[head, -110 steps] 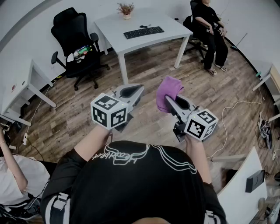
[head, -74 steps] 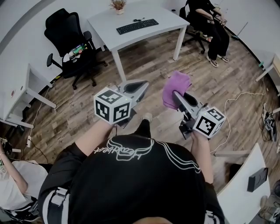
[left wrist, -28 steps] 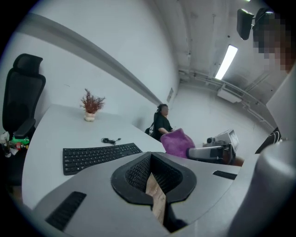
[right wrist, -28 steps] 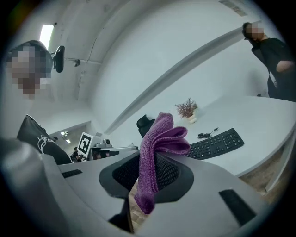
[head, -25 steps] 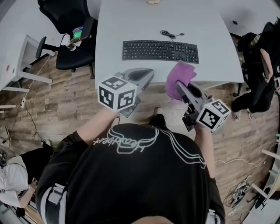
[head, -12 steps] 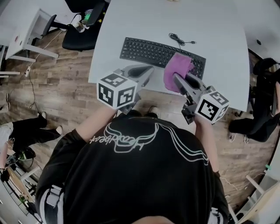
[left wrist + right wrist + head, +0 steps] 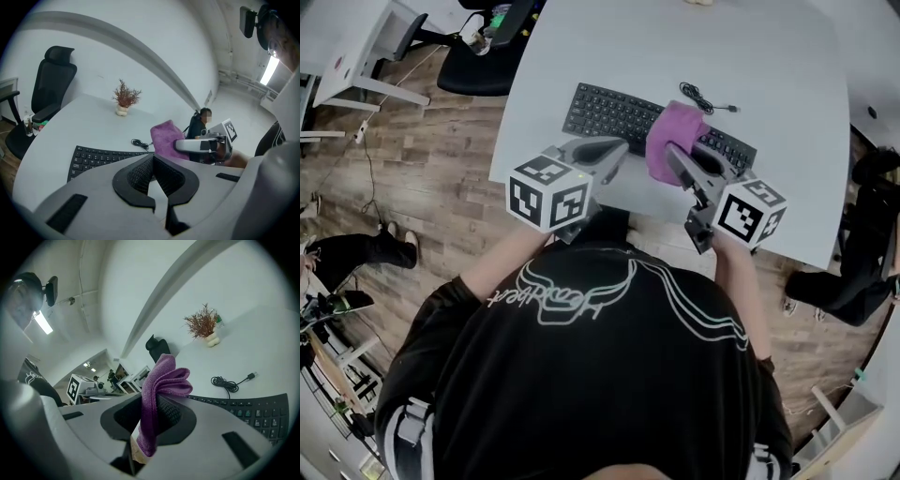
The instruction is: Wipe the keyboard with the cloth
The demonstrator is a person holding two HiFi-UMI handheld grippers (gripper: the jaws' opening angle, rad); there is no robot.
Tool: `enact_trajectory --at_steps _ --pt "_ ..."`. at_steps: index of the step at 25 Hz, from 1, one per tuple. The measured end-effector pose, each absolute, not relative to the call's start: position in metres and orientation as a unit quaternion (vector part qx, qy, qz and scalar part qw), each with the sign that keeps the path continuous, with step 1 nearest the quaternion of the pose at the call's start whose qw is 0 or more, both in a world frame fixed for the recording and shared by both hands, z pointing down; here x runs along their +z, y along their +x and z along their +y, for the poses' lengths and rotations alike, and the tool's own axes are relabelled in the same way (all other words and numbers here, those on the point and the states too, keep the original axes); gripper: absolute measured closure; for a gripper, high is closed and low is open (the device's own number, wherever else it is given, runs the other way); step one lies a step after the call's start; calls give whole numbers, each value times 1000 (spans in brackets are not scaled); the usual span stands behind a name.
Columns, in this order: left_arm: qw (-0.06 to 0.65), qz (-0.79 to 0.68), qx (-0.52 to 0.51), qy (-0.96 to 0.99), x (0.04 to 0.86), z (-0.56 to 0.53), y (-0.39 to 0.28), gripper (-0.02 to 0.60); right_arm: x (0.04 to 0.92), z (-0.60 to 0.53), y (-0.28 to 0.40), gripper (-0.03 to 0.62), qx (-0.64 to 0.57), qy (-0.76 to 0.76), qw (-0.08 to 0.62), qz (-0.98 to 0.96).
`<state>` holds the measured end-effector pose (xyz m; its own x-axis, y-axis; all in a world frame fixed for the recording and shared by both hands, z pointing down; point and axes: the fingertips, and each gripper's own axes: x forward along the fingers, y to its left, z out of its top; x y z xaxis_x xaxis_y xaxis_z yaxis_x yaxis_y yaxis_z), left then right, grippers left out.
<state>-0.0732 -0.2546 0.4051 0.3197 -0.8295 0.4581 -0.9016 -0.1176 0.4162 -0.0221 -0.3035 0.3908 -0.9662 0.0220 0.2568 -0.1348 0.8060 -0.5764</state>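
Purple cloth (image 7: pixel 673 134) between the right tongs (image 7: pixel 668 150), over the keyboard (image 7: pixel 607 110).

Left gripper (image 7: pixel 622 150) jaws together, empty; right gripper (image 7: pixel 672 157) jaws tight on cloth (image 7: pixel 673 129).

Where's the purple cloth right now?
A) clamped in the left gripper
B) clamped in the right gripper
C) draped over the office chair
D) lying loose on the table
B: the right gripper view shows the purple cloth clamped in the right gripper, bunched up above the keyboard, while the left gripper is shut on nothing.
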Motion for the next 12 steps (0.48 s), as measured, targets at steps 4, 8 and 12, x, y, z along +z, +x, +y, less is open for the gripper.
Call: enact_trajectory --at_steps 4,8,12 --pt "336 -574 64 744 419 -274 -89 577 406 -319 -40 536 348 26 133 -928" --pt "357 -572 64 736 438 -285 -105 577 422 -332 -57 536 371 28 141 -918" --pt "373 -569 68 730 452 -288 -112 577 446 -336 -67 536 375 36 164 -912"
